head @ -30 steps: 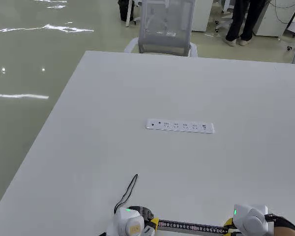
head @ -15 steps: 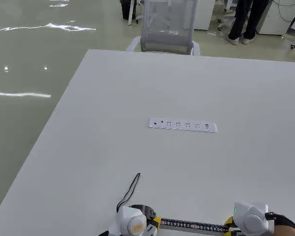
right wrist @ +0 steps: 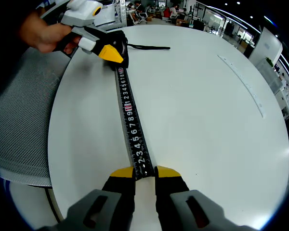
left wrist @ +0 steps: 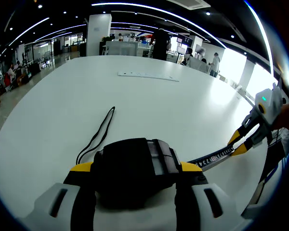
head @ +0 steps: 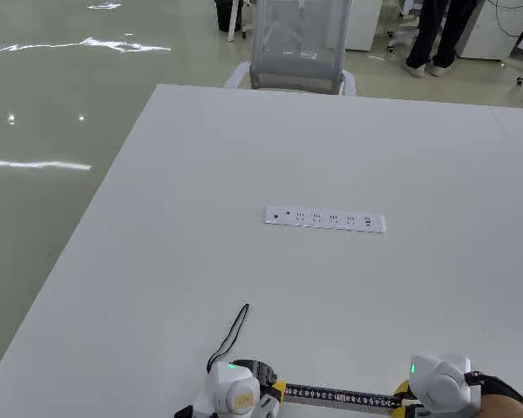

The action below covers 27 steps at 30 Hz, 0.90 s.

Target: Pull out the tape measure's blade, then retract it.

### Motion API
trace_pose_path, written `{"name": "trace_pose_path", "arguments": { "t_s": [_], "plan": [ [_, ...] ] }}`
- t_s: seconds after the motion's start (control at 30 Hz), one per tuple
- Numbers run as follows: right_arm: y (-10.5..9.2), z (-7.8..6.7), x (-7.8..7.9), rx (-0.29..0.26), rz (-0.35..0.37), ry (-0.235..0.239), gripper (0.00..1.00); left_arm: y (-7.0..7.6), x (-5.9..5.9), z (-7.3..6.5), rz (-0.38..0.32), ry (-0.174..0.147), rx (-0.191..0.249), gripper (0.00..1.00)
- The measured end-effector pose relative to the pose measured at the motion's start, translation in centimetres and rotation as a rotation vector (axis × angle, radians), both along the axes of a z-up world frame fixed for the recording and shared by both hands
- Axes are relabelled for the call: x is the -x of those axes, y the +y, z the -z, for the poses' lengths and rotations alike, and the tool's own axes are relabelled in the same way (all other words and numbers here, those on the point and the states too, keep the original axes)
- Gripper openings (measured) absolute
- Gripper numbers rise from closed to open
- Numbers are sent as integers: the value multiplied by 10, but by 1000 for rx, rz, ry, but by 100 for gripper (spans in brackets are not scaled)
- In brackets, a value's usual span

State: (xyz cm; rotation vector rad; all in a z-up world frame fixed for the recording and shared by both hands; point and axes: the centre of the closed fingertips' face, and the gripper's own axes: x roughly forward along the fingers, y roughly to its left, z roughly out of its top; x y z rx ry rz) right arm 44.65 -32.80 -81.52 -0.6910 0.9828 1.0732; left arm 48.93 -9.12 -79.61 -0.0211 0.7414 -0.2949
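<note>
The head view looks down from above the near edge of the table (head: 200, 174). The left gripper view sits low, facing the power strip (left wrist: 148, 75); the right gripper view looks along the blade (right wrist: 132, 120), which all 3 views share.

You've got loads of bare table (head: 183, 200) ahead, nothing in the way until the power strip (head: 324, 219) lying flat mid-table. The near edge is the tight bit: the blade (head: 340, 399) runs straight across between left gripper (left wrist: 135, 169) and right gripper (right wrist: 144, 172). A black strap (head: 229, 335) trails forward from the tape measure (left wrist: 130, 154). A chair (head: 298, 43) sits past the far edge.
</note>
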Motion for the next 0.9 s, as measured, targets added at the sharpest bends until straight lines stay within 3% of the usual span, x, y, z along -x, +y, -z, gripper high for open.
{"name": "trace_pose_path", "arguments": {
  "t_s": [0.9],
  "plan": [
    [10, 1, -4, -4, -5, 6, 14, -1, -1, -1, -6, -7, 14, 64]
  ]
}}
